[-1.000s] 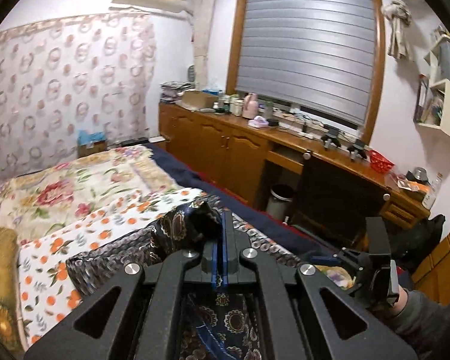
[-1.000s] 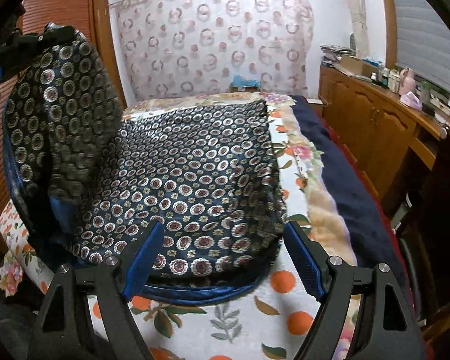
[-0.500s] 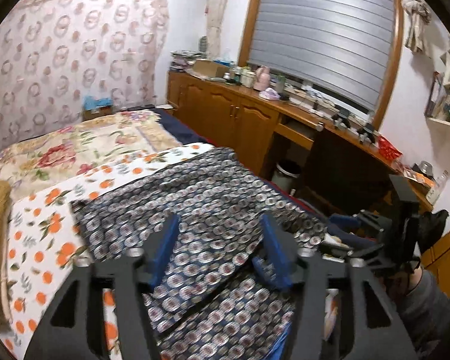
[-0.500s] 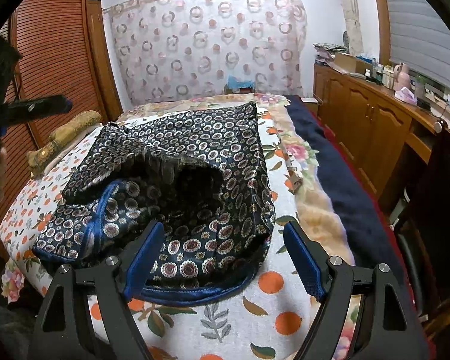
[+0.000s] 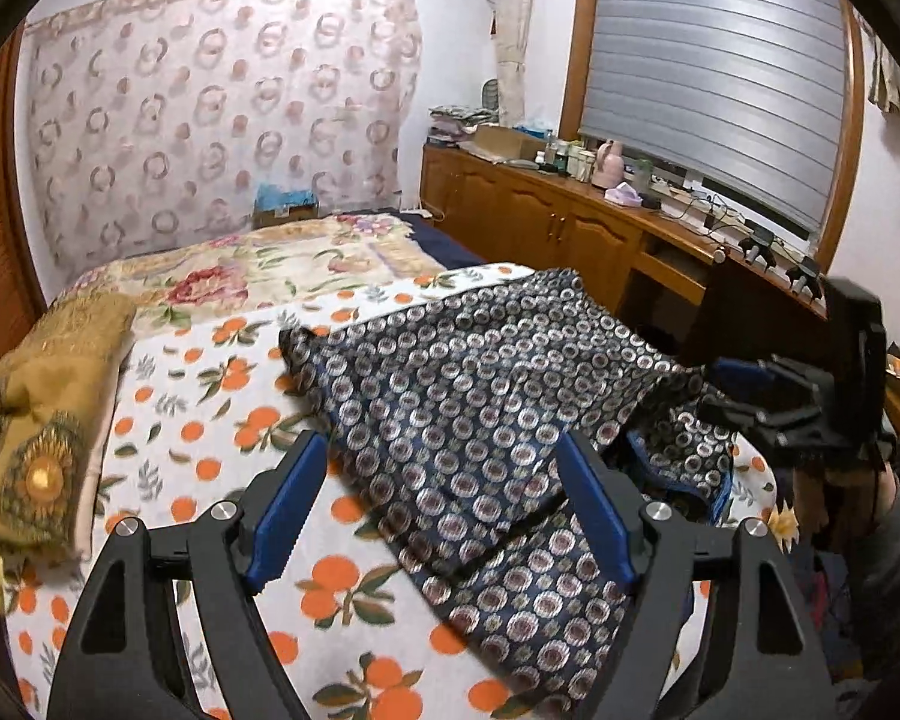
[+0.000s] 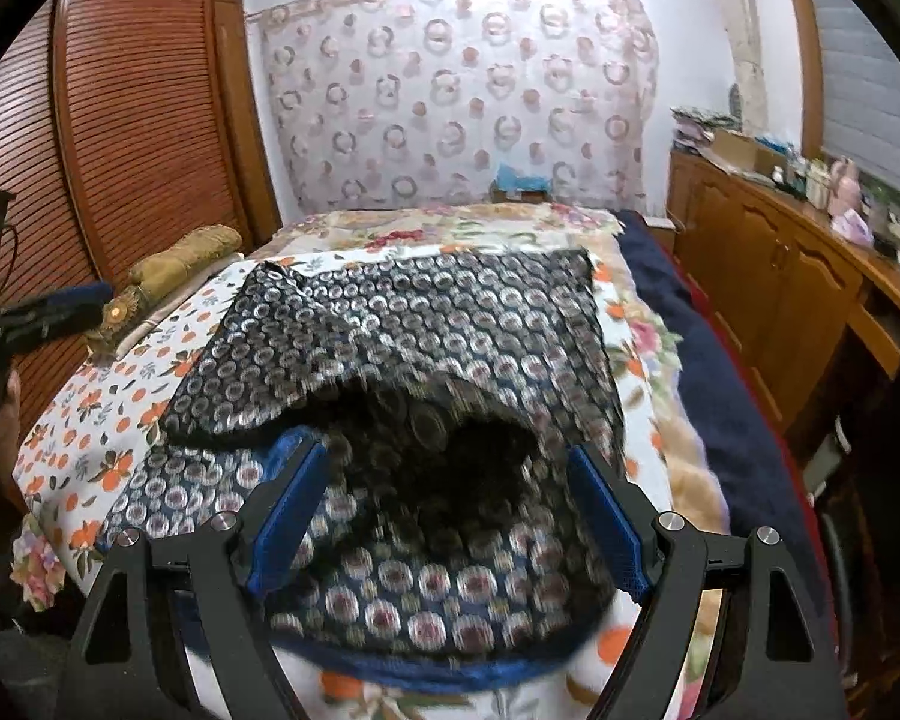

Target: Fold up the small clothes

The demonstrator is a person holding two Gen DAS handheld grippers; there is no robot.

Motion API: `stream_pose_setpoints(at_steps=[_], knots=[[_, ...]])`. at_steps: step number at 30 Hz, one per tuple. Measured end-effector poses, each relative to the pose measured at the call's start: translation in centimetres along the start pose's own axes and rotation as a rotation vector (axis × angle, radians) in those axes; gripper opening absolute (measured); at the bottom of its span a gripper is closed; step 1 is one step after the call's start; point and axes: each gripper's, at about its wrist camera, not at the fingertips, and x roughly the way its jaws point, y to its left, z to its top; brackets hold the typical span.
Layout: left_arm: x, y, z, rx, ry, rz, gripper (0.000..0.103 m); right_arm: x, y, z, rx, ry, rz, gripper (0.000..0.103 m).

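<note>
A dark patterned garment (image 5: pixel 480 396) lay folded over itself on the orange-print bedsheet (image 5: pixel 210 396). The left gripper (image 5: pixel 444 504) hovered above it, jaws opening, gripping nothing. The right gripper (image 6: pixel 450 510) stood wide apart over the garment's near edge, unclenched.

Dark navy garment (image 5: pixel 480 396) with silver circle print, blue trim, loosely folded over itself, rumpled on orange-patterned bedsheet (image 5: pixel 210 420)
</note>
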Motion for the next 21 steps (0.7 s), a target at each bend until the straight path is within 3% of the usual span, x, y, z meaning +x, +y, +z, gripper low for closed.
stream_pose_setpoints(at_steps=[4, 6, 9, 10, 11, 14, 21], knots=[[0.1, 0.8, -1.4, -0.022, 0.011, 0.007, 0.08, 2.4, 0.0, 0.9, -0.046, 0.033, -0.038, 0.083], [0.2, 1.1, -1.8, -0.038, 0.015, 0.006, 0.08, 4.0, -0.2, 1.1, -0.067, 0.069, -0.045, 0.078], [0.4, 1.7, -2.5, -0.06, 0.024, 0.007, 0.08, 6.2, -0.7, 1.1, -0.056, 0.144, 0.026, 0.058], [0.5, 1.9, -2.7, -0.065, 0.026, 0.009, 0.08, 6.7, -0.9, 1.0, -0.046, 0.161, 0.049, 0.043], [0.5, 2.0, -2.9, -0.07, 0.027, 0.013, 0.08, 7.1, -1.1, 0.9, -0.043, 0.169, 0.049, 0.031], [0.5, 2.4, -3.5, -0.082, 0.027, 0.02, 0.08, 6.9, -1.1, 1.1, -0.04, 0.147, 0.076, 0.009], [0.2, 2.7, -4.0, -0.095, 0.024, 0.017, 0.08, 1.1, -1.4, 1.7, -0.007, -0.017, 0.129, 0.005]])
